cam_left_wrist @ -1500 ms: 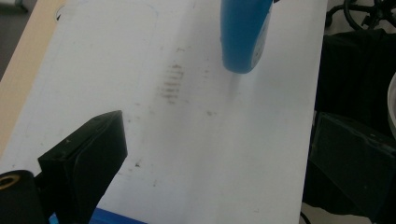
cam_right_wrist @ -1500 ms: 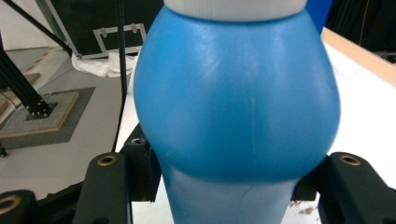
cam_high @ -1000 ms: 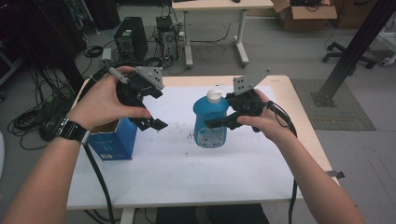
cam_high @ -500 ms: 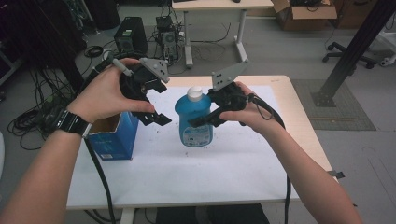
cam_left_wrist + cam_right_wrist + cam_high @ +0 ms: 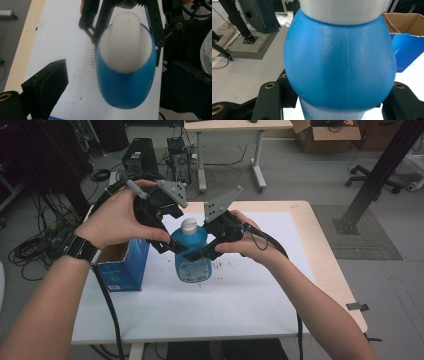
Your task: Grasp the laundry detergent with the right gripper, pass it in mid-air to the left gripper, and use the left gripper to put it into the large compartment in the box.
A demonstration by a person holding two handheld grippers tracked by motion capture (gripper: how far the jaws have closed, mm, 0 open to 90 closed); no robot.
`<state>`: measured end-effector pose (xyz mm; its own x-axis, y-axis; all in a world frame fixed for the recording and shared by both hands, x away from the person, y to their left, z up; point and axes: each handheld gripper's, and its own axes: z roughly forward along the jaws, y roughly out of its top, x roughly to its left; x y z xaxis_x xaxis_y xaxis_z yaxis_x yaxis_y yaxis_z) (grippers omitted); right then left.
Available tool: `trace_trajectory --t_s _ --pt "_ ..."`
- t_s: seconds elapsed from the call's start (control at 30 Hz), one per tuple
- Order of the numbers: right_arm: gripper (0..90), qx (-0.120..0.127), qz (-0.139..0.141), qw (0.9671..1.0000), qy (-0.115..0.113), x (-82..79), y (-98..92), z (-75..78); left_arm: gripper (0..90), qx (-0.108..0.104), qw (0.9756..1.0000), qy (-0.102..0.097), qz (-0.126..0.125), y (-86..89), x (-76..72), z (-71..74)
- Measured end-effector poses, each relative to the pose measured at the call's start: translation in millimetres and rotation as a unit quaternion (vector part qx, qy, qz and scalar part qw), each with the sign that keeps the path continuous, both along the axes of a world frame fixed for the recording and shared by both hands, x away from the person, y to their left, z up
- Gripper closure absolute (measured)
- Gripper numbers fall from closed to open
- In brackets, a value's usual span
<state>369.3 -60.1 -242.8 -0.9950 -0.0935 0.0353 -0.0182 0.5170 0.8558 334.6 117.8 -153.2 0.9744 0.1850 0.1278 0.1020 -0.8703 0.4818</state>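
A: How are the two hands placed?

B: Both forearms come in from the bottom of the high view and meet above the middle of the table (image 5: 280, 295). The right gripper (image 5: 197, 252) points to the left and a little down, with its grey plate tilted up. The left gripper (image 5: 170, 245) is raised on the other side, with the wrist bent, and its jaws point down and toward the bottle.

A: What does the right gripper hold?

B: It is clamped on the blue bottle (image 5: 192, 252). In the right gripper view the two black jaws stand at both sides of the bottle body (image 5: 339, 62) and press on it.

A: And the left one?

B: Its jaws are spread apart. In the left gripper view they stand wide at both sides of the bottle (image 5: 125, 85) and do not touch it.

A: How does the bottle look, and where is it?

B: It is blue, rounded at the shoulder, with a white cap (image 5: 189, 225) and a paler label lower down. It stands upright between the two grippers, over the white table. I cannot tell if its bottom touches the surface. A blue cardboard box (image 5: 122, 265) with an open top stands just beside it on the left.
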Motion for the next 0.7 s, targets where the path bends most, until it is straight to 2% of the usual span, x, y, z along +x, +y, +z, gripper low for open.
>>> trace_trajectory --t_s 0.2,0.7 --pt "42.5 -0.004 0.006 1.0 -0.001 -1.6 7.1 -2.0 6.7 0.013 0.9999 0.004 -0.004 -3.3 -0.4 -0.3" --pt "42.6 -0.007 0.009 0.9999 -0.003 -4.6 10.1 -2.6 9.7 0.053 0.9984 0.014 -0.012 -14.7 0.7 -1.9"
